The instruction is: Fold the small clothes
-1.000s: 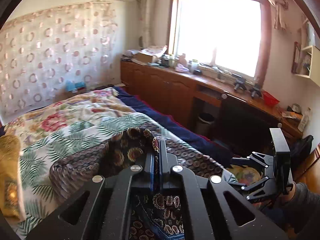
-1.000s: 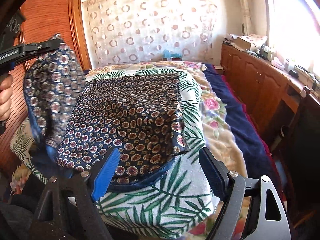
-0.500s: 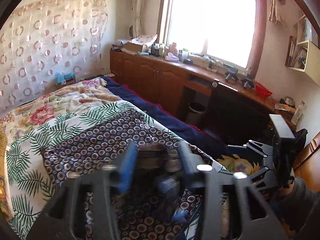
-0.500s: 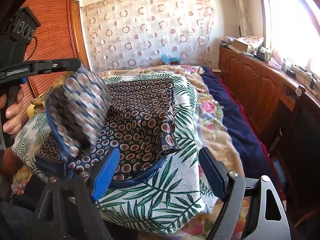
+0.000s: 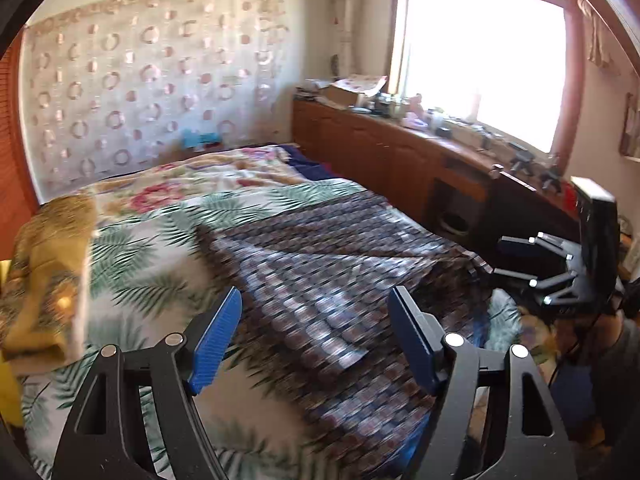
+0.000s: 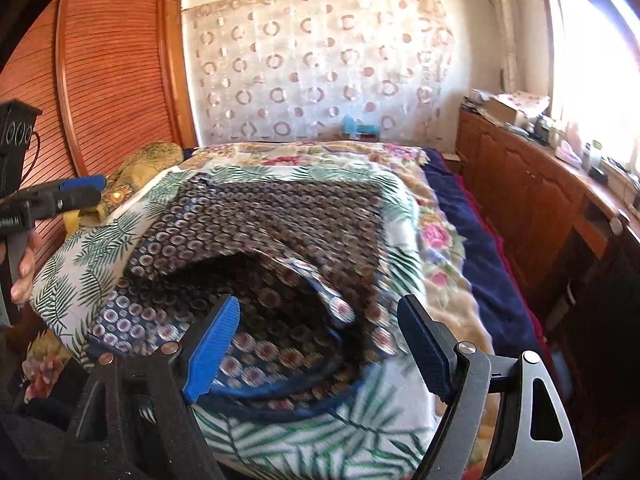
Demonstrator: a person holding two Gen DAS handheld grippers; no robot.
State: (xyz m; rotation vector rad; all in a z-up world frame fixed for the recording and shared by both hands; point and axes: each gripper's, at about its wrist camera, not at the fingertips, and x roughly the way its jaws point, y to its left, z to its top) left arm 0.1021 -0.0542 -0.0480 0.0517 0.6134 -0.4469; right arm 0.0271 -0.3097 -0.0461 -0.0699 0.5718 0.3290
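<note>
A dark blue garment with a small round brown-and-white print point(image 5: 320, 280) lies on the palm-leaf bedcover point(image 5: 152, 256), one side folded over itself; it also shows in the right wrist view point(image 6: 264, 248). My left gripper point(image 5: 316, 340) is open and empty, above the garment's near left part. My right gripper point(image 6: 320, 344) is open and empty over the garment's near edge. The right gripper also shows at the right of the left wrist view point(image 5: 516, 260), and the left gripper shows at the left edge of the right wrist view point(image 6: 76, 192).
A yellow patterned cloth point(image 5: 44, 276) lies at the bed's left edge. A wooden cabinet run point(image 5: 400, 164) with clutter on top stands under the window on the right. A wooden slatted wardrobe point(image 6: 112, 72) stands at the left. A dotted curtain point(image 6: 320, 64) hangs behind the bed.
My left gripper was shut on the garment's raised side; it has opened, let go and pulled back left. The flap now lies folded over the garment. The right gripper stayed open.
</note>
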